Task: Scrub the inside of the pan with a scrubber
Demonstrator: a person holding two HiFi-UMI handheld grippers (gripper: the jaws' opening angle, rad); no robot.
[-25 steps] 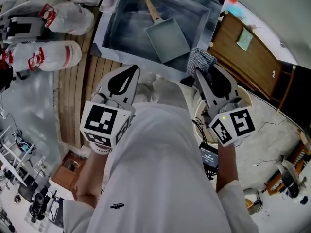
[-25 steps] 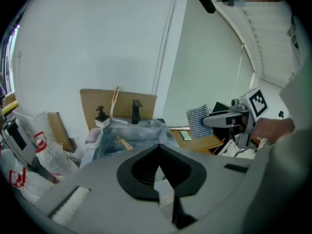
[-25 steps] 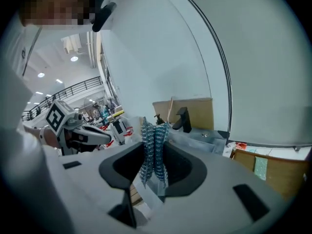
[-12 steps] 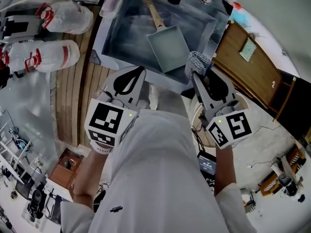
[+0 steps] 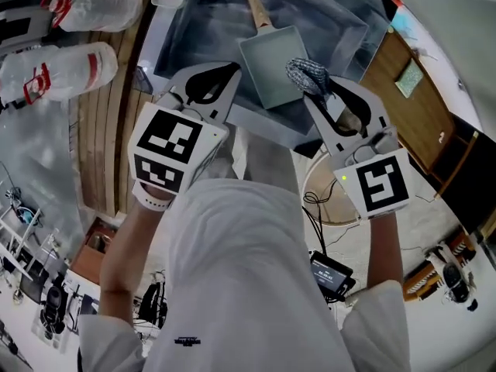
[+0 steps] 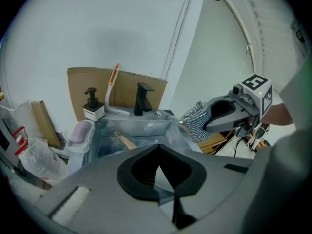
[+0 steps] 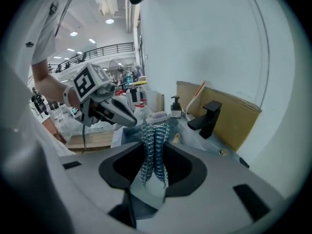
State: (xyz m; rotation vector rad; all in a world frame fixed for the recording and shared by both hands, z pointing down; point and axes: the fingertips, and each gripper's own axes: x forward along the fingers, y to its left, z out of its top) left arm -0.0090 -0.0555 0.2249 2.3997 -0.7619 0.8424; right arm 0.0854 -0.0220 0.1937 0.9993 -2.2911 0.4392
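Observation:
A rectangular grey pan point(image 5: 267, 60) with a wooden handle point(image 5: 254, 6) lies in the steel sink point(image 5: 190, 33). My right gripper point(image 5: 316, 93) is shut on a grey knitted scrubber point(image 5: 304, 74), which hangs over the pan's near right corner. The right gripper view shows the scrubber point(image 7: 155, 147) pinched upright between the jaws of that gripper point(image 7: 155, 165). My left gripper point(image 5: 226, 76) is shut and holds nothing, just left of the pan above the sink's front rim. In the left gripper view the jaws of the left gripper point(image 6: 158, 151) meet, and the pan handle point(image 6: 126, 141) shows beyond.
A black faucet point(image 6: 143, 97), a soap dispenser point(image 6: 92, 106) and a brush point(image 6: 113, 87) stand behind the sink. White bags point(image 5: 58, 64) lie on wooden slats to the left. A wooden cabinet point(image 5: 418, 103) is on the right, a round white bucket point(image 5: 322, 200) below it.
Both grippers have moved forward towards the sink. The scrubber has gone from beside the sink's rim to above the pan's near corner.

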